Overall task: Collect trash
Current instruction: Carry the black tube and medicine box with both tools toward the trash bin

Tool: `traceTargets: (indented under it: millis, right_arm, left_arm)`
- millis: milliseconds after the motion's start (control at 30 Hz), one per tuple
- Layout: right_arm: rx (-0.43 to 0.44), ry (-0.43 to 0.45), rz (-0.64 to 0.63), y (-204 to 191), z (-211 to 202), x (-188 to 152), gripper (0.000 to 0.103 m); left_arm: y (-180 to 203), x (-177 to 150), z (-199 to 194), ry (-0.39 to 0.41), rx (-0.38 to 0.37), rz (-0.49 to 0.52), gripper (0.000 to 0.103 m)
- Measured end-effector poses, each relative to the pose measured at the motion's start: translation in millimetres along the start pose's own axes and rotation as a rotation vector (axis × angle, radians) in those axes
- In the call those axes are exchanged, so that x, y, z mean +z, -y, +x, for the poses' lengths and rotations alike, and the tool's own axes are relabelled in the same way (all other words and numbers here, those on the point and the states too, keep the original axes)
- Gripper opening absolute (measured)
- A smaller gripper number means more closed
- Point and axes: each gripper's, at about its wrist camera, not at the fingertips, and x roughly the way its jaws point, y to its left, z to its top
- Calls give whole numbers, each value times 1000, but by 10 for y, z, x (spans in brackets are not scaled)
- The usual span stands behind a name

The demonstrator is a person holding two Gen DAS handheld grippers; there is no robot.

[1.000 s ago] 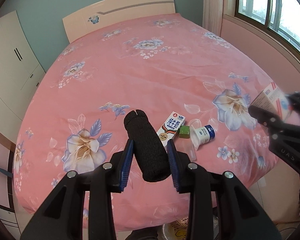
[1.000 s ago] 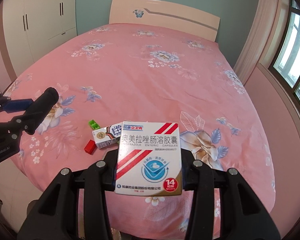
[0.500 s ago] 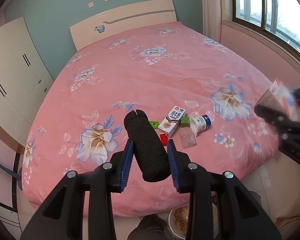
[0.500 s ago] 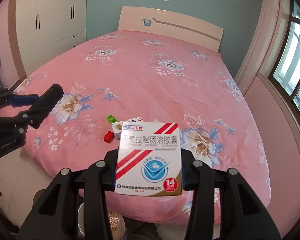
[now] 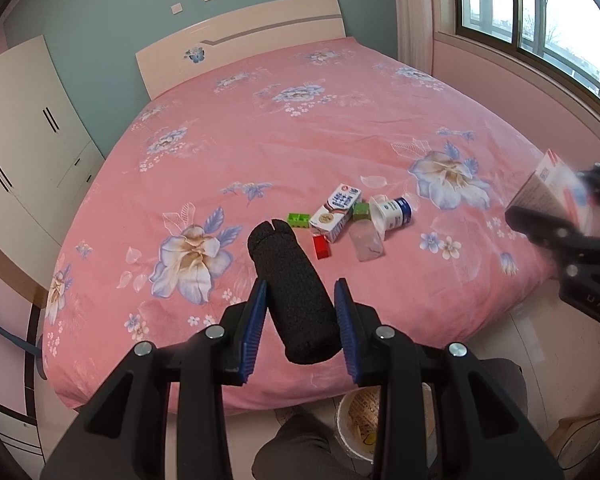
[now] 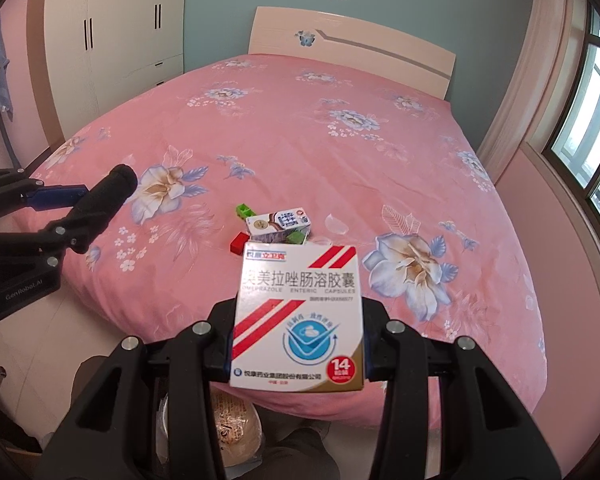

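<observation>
My left gripper (image 5: pixel 300 316) is shut on a rolled black sock (image 5: pixel 292 280), held above the foot of the pink bed; it also shows in the right wrist view (image 6: pixel 104 200). My right gripper (image 6: pixel 298 332) is shut on a white medicine box (image 6: pixel 300 316) with red stripes, also seen at the right edge of the left wrist view (image 5: pixel 552 196). On the bed lie a milk carton (image 5: pixel 336 212), a small white bottle (image 5: pixel 392 212), a clear bottle with a green cap (image 5: pixel 366 236), a green block (image 5: pixel 299 220) and a red block (image 5: pixel 321 247).
A white bin (image 5: pixel 358 420) with trash in it stands on the floor at the foot of the bed (image 5: pixel 300 120), under both grippers; it shows in the right wrist view (image 6: pixel 228 436) too. A wardrobe (image 5: pixel 28 128) is on the left, a window (image 5: pixel 540 20) on the right.
Both grippers have pulled back and up from the bed with their loads. The bin on the floor has come into view below them.
</observation>
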Motion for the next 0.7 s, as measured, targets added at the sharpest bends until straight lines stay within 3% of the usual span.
traceTargets:
  millis: [700]
  right_arm:
    - [90, -84, -98, -534, 294, -666, 44]
  left_arm:
    - [171, -767, 471, -116, -33, 47, 37]
